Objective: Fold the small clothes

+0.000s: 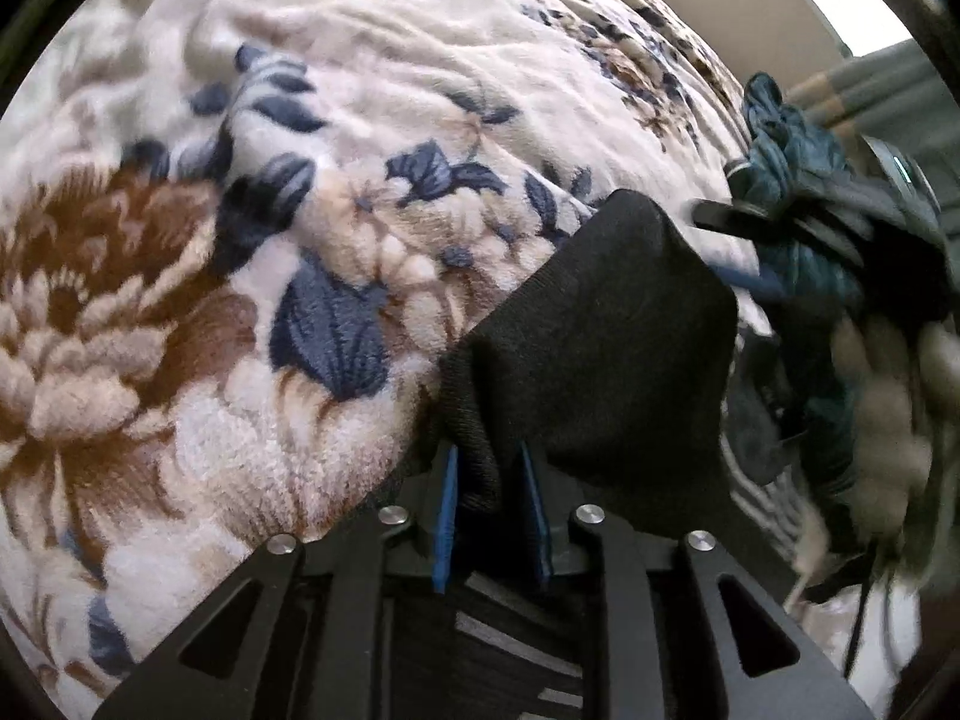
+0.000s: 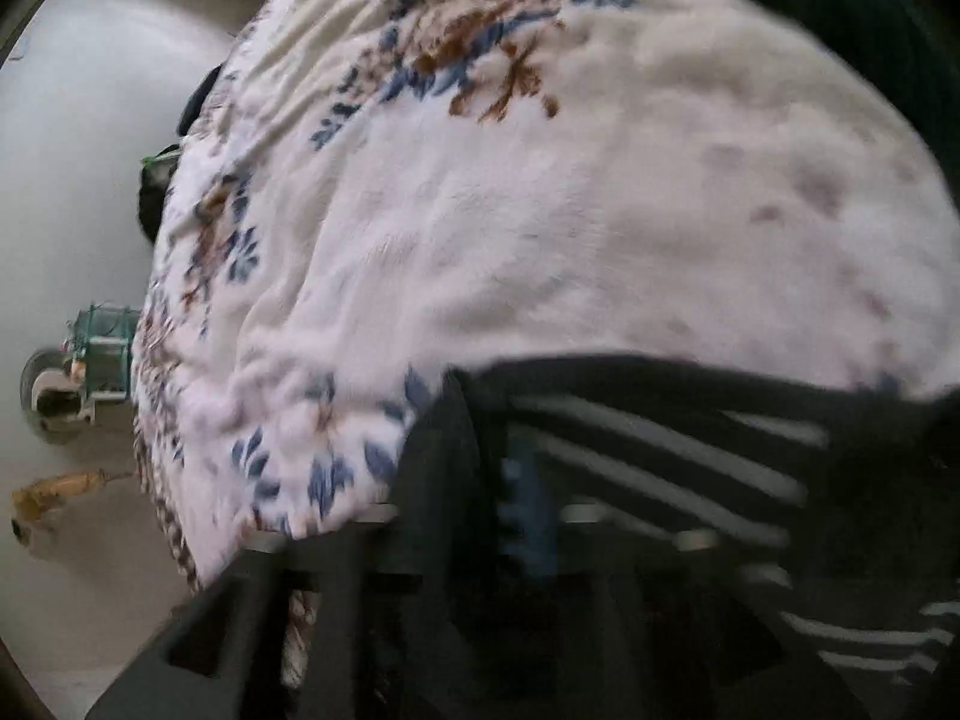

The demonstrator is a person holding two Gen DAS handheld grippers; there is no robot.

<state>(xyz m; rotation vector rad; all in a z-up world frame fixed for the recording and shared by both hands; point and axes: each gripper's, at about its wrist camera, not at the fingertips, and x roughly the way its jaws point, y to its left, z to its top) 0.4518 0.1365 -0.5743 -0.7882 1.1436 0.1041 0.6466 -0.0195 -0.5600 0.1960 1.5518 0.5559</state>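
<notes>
The left claw [image 1: 492, 498] pinches a black sock [image 1: 606, 336] above the floral blanket [image 1: 240, 276]. The right claw [image 2: 510, 480] grips a striped sock [image 2: 660, 450], blurred.

The sock [image 1: 600, 348] hangs over the blanket [image 1: 240, 300], clothes pile [image 1: 840, 330] rightward.
</notes>
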